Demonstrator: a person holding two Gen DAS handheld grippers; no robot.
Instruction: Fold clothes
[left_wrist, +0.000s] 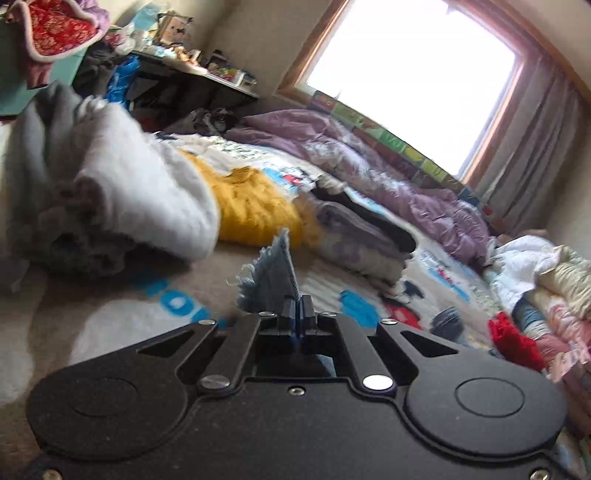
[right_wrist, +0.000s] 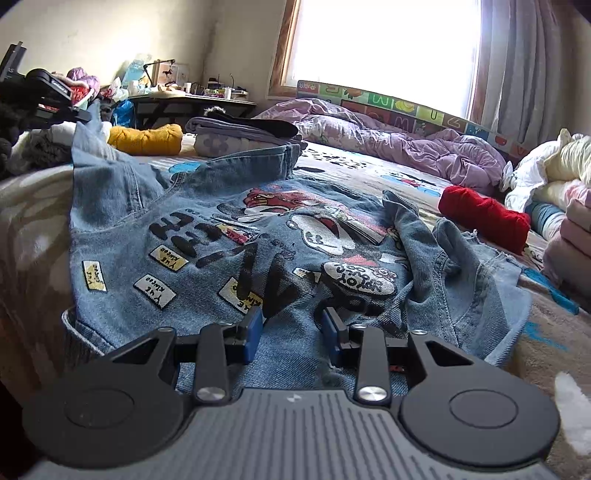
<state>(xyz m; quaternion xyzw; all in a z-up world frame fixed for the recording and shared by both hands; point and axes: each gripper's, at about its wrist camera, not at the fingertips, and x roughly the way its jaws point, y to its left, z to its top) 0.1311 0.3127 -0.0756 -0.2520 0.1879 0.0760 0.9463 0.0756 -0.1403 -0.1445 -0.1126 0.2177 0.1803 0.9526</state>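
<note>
Now: left fingers (left_wrist: 297, 306) clamped on denim jacket (right_wrist: 236, 236) hem | right fingers (right_wrist: 291, 328) part-open, straddling jacket.

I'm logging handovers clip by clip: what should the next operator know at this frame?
Left gripper: jaws shut on a frayed edge of the blue denim jacket with cartoon patches, lifting it at the jacket's far left.
Right gripper: jaws part open, low over the near hem, nothing pinched.
Jacket lies back-up on the printed blanket, right side rumpled.
Done: one edge raised. Left: fold it across, smooth, stack with the folded yellow knit.
</note>
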